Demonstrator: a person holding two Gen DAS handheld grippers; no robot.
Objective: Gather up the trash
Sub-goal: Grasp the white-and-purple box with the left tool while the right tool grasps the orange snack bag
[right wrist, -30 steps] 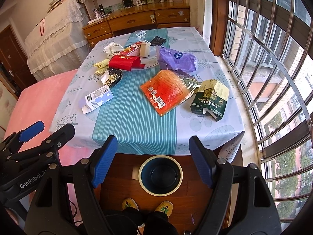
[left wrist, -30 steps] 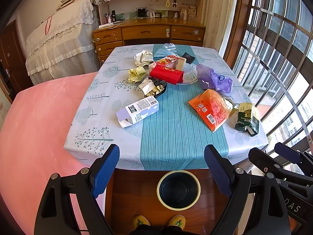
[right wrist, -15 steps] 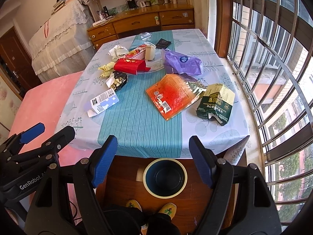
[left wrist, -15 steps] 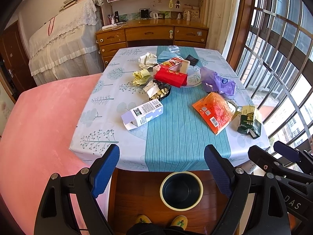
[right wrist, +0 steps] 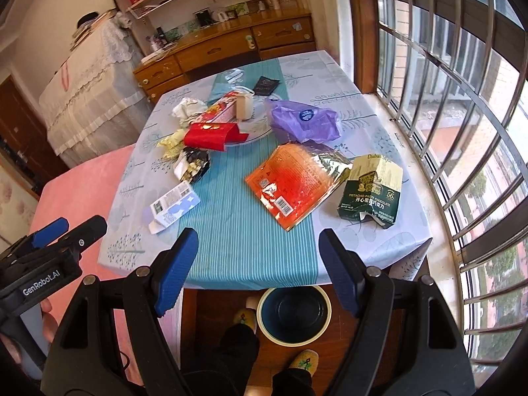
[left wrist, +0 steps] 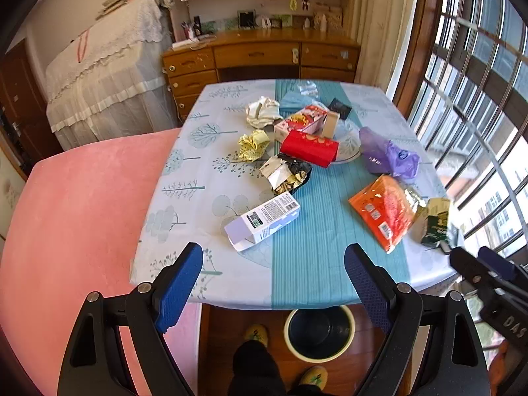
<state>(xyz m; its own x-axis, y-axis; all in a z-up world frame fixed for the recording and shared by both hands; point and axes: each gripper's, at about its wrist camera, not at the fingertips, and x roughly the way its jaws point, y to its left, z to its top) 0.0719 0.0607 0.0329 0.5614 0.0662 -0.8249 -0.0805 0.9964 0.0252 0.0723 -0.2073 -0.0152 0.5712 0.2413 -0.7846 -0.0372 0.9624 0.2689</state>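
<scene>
Nothing looked collected yet: the table carried all its litter, from the orange packet and purple bag near its window side, through the green carton and red box, to the white carton, while the bin under its near edge sat empty. Both the left gripper and right gripper hung wide open, holding nothing, above that near edge (open floor below, window bars close on the right).

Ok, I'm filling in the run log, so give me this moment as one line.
phase: approach | left gripper: open, empty | right gripper: open, empty | trash: all on table | bin: on floor, looks empty
</scene>
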